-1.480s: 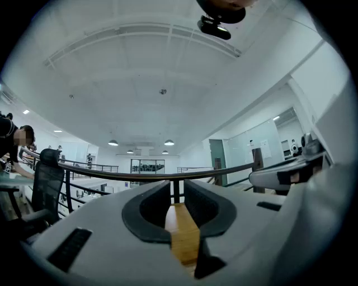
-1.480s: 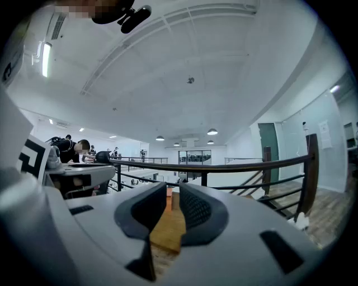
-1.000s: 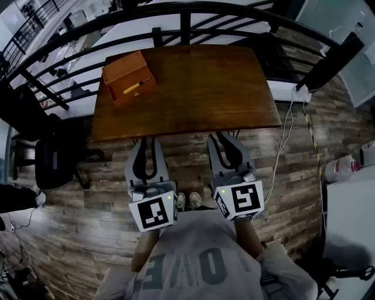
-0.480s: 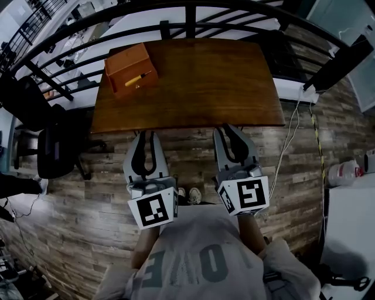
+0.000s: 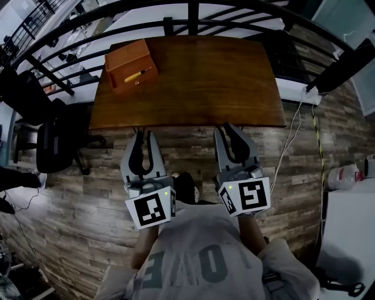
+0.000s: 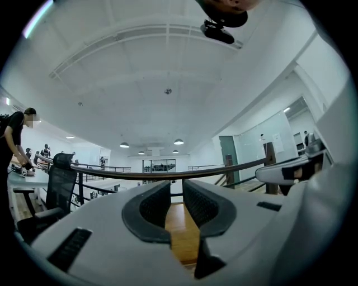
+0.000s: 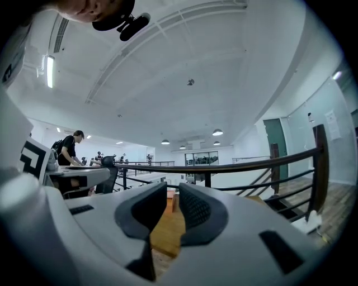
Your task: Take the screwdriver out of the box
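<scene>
A brown wooden box (image 5: 130, 63) stands on the far left corner of the wooden table (image 5: 205, 82). A yellow-handled screwdriver (image 5: 137, 75) lies in it. My left gripper (image 5: 142, 135) is held just short of the table's front edge, shut and empty. Beside it, my right gripper (image 5: 229, 128) is also shut with nothing in it. Both point level at the table, far from the box. In the left gripper view, the left gripper (image 6: 177, 187) shows only tabletop (image 6: 180, 234) past its tips. The right gripper (image 7: 173, 192) frames the box (image 7: 170, 202) in the distance.
A black railing (image 5: 193, 12) runs behind the table. A black chair (image 5: 53, 152) stands at the left. A white cable (image 5: 293, 135) hangs down at the table's right, with a white jug (image 5: 343, 173) beyond it. The floor is wood plank.
Both grippers have come a little closer to the table's front edge, the right one slightly more. A dark shoe now shows between them. The jaws have not changed.
</scene>
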The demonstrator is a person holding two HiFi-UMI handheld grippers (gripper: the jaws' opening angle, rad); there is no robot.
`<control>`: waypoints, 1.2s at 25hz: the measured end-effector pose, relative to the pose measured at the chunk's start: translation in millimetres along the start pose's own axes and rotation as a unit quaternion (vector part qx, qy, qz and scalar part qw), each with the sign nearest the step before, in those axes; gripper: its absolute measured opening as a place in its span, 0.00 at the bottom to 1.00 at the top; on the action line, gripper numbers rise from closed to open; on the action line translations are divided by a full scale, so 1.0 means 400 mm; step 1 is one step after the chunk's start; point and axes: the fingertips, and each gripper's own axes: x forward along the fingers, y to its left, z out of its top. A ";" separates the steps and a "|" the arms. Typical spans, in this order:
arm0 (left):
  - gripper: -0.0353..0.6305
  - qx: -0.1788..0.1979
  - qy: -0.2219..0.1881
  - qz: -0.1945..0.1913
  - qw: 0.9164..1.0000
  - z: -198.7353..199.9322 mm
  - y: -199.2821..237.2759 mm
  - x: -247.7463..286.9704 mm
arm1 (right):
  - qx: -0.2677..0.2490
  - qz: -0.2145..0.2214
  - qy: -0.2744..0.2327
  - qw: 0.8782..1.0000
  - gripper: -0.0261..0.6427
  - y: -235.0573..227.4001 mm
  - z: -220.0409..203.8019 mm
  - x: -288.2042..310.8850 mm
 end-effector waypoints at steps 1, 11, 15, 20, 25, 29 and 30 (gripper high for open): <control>0.16 0.000 0.000 0.002 1.000 -0.001 0.003 0.002 | 0.001 -0.001 0.000 1.000 0.15 -0.001 -0.001 0.001; 0.16 -0.013 -0.013 0.003 1.000 -0.014 0.032 0.076 | -0.011 0.001 -0.002 1.000 0.15 -0.016 -0.005 0.071; 0.16 -0.012 -0.016 0.000 1.000 -0.017 0.052 0.139 | -0.013 -0.004 -0.004 1.000 0.15 -0.031 -0.002 0.131; 0.16 -0.024 -0.014 -0.003 1.000 -0.036 0.092 0.241 | -0.017 -0.005 0.002 1.000 0.15 -0.045 -0.003 0.235; 0.16 -0.027 -0.002 -0.006 1.000 -0.061 0.138 0.356 | -0.003 0.001 0.009 1.000 0.15 -0.053 -0.001 0.358; 0.16 -0.026 0.001 -0.005 1.000 -0.068 0.187 0.451 | 0.010 0.005 0.008 1.000 0.15 -0.056 0.010 0.459; 0.16 -0.025 0.000 -0.005 1.000 -0.066 0.195 0.473 | 0.008 0.005 0.009 1.000 0.15 -0.060 0.013 0.482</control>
